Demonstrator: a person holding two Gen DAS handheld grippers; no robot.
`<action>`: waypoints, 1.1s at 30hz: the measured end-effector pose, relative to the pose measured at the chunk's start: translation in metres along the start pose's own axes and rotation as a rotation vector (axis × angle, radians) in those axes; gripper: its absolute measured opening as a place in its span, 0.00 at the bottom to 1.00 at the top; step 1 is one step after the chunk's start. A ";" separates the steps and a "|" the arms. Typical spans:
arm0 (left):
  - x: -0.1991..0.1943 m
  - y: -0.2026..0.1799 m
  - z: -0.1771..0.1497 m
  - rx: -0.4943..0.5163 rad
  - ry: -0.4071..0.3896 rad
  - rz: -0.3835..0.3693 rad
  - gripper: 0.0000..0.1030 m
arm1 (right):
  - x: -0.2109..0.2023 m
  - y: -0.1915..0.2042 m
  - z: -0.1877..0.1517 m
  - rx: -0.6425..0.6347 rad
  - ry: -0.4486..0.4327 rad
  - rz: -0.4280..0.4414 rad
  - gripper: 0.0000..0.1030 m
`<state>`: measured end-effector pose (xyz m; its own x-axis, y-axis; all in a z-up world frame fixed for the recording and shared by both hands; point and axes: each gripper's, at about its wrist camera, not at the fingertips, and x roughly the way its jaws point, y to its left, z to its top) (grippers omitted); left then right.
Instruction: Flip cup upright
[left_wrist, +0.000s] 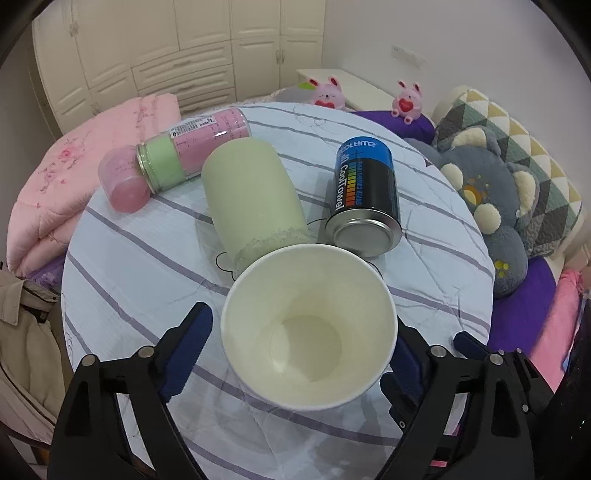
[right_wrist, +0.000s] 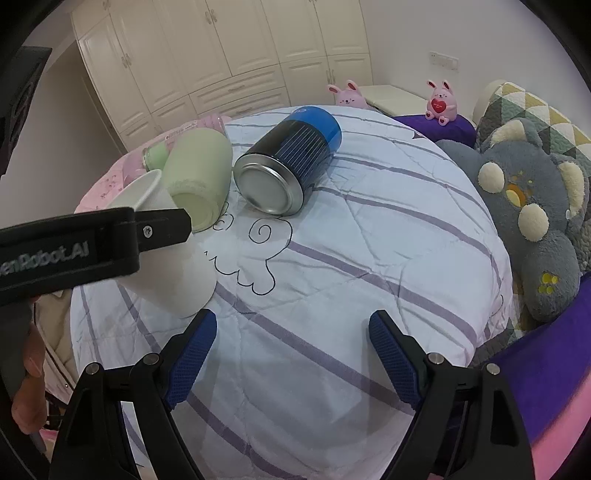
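white paper cup (left_wrist: 309, 334) between wide-apart left gripper (left_wrist: 301, 354) fingers; right gripper (right_wrist: 291, 354) spread, unladen

cup (left_wrist: 309, 334) white | quilt (left_wrist: 147, 258) white, purple stripes | can (left_wrist: 364, 192) black-blue, rainbow bars | tool pads (right_wrist: 194, 356) blue

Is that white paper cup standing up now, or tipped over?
Nearly upright, slightly tilted: the white paper cup shows its open, empty mouth upward, base on the quilt.

Our left gripper (left_wrist: 299, 354) has its fingers spread wide. Our right gripper (right_wrist: 291, 354) hangs open too, holding nothing.
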<state>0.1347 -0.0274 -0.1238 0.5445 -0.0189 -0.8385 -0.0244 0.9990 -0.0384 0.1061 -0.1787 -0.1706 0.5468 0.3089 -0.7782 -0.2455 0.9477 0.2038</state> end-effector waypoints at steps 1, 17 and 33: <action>0.000 0.000 0.000 -0.001 0.001 -0.002 0.91 | -0.001 0.000 0.000 0.000 -0.001 -0.002 0.84; -0.020 0.006 -0.008 0.008 -0.026 -0.039 0.95 | -0.011 0.011 -0.004 -0.018 -0.018 -0.019 0.84; -0.098 0.030 -0.021 0.045 -0.242 -0.091 1.00 | -0.062 0.024 0.009 -0.016 -0.123 -0.081 0.84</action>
<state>0.0632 0.0037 -0.0537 0.7274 -0.1042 -0.6782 0.0688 0.9945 -0.0790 0.0734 -0.1745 -0.1118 0.6588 0.2398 -0.7131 -0.2090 0.9689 0.1327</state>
